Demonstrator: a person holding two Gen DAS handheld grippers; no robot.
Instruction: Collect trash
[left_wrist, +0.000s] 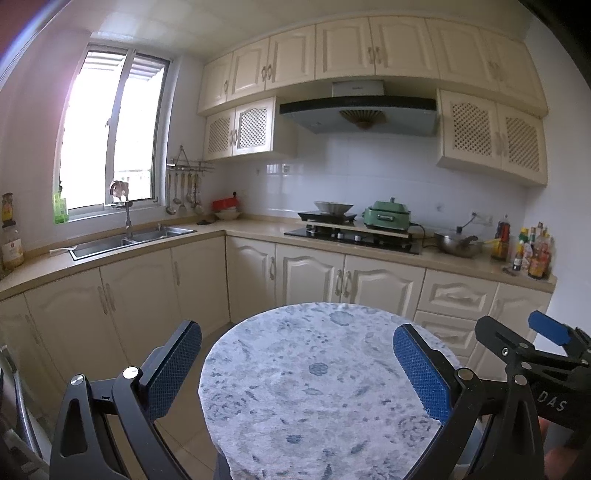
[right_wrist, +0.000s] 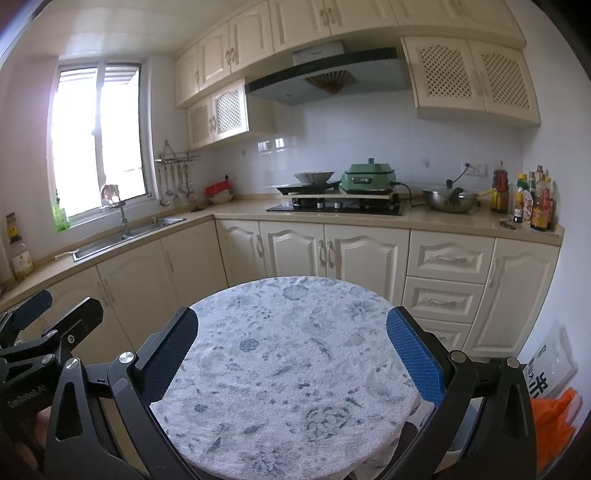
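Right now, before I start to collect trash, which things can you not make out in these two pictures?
- Floor under the round table: both views, hidden by the tabletop.
- Orange bag: right wrist view, cut off by the edge.
- Sink basin: both views, too shallow an angle to see inside.
- Bottle labels: too small.
- Trash: none visible; left tool and right tool open, empty.

round surface with blue-patterned white cloth fills lower centre, its top bare between both open tongs | right tongs crowd lower right of left view | cream base cabinets wall off behind | orange plastic bag at lower right
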